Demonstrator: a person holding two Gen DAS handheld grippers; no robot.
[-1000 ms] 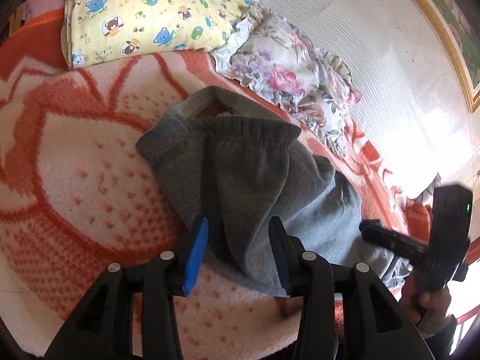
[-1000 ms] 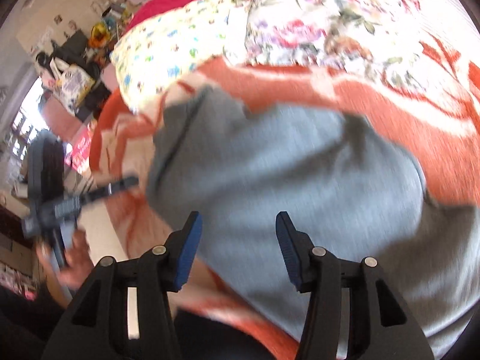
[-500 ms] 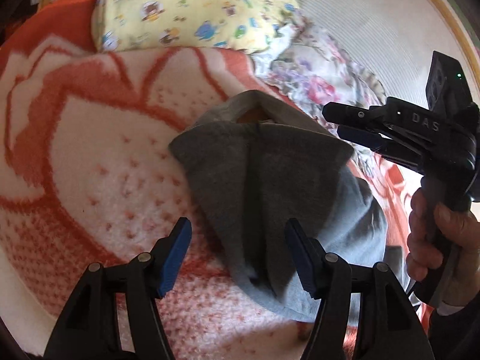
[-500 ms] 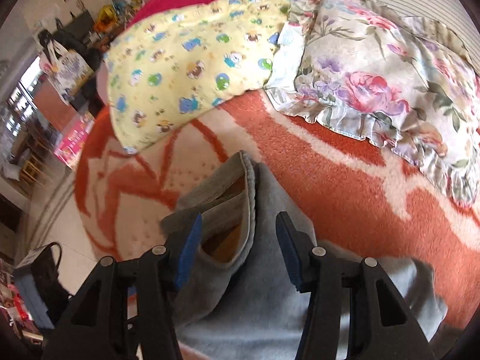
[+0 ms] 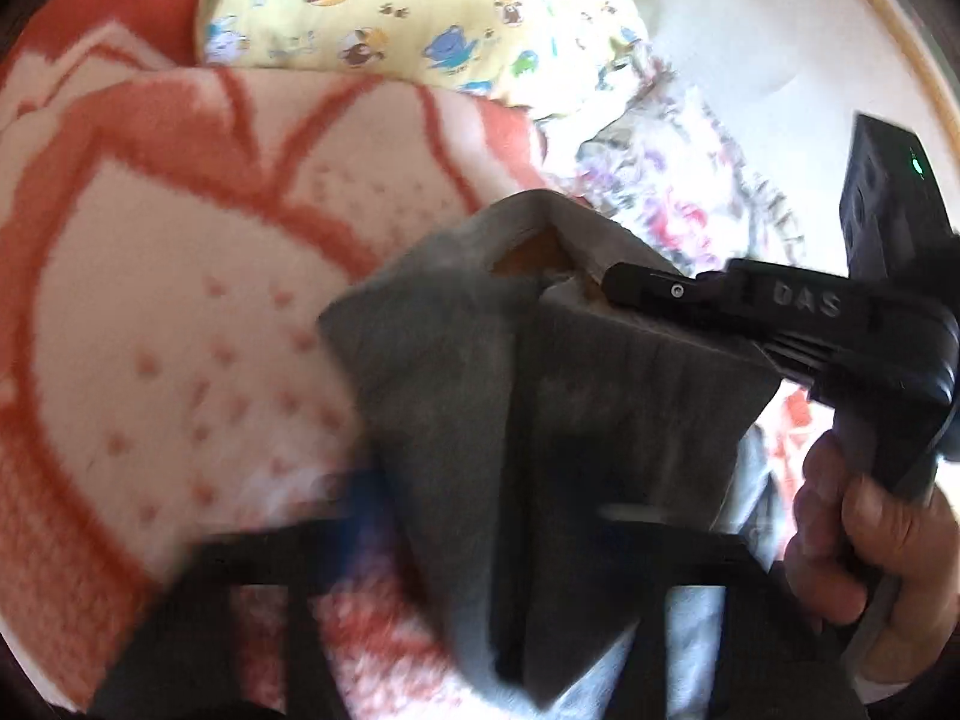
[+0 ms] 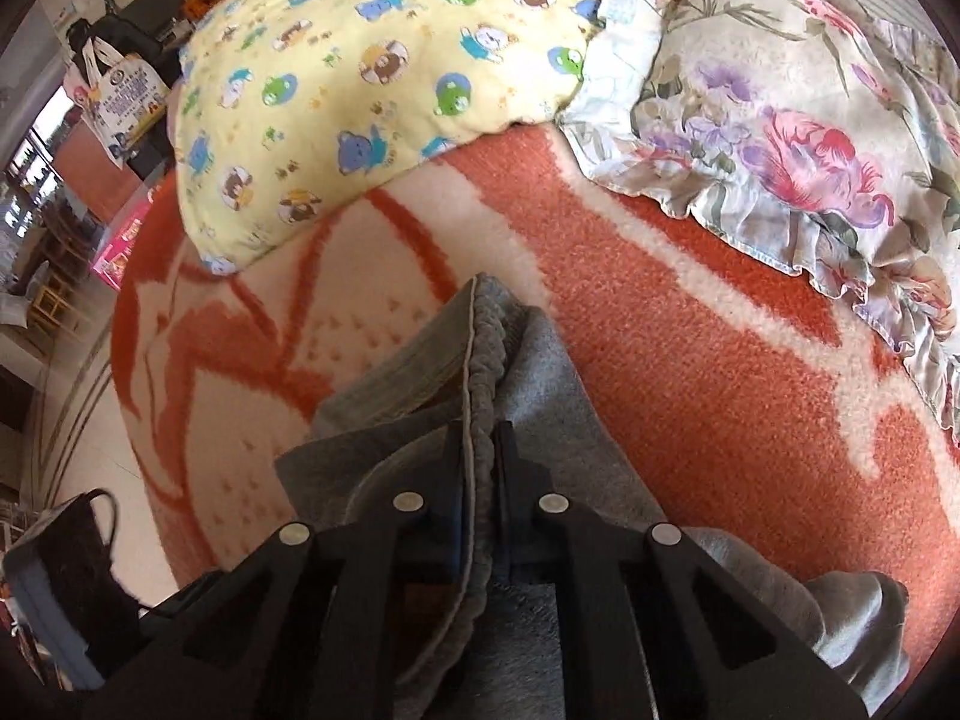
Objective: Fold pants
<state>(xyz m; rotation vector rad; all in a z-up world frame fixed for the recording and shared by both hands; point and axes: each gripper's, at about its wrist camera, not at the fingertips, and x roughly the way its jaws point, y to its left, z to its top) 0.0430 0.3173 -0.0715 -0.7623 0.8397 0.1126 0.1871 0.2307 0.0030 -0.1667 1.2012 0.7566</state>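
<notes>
Grey pants [image 6: 540,396] lie bunched on the orange-and-cream blanket [image 6: 690,360] covering the bed, waistband end toward the pillows. Right gripper [image 6: 480,468] has its jaws clamped down tight on the elastic waistband edge; the gathered hem runs straight up between the two black arms, so that side is a firm pinch on the pants. In the left wrist view the same gripper [image 5: 624,285] comes in from the right, tip at the waistband opening [image 5: 528,252], with a hand [image 5: 864,546] wrapped round its handle. Left gripper [image 5: 480,540] is badly motion-blurred at the bottom of its own view; jaws are closing, a fold of grey fabric sits between them, but I can't tell whether the pads press on it. A blue pad [image 5: 360,498] is faintly visible at the left edge of the cloth. Pants hang as a steep dark ridge in the left view, lighter grey layer showing underneath at lower right. Behind the pants: yellow cartoon-print pillow [image 6: 372,72] and floral ruffled pillow [image 6: 780,138], side by side, both clear of the pants. Cluttered room and floor visible at far left of the right wrist view.
</notes>
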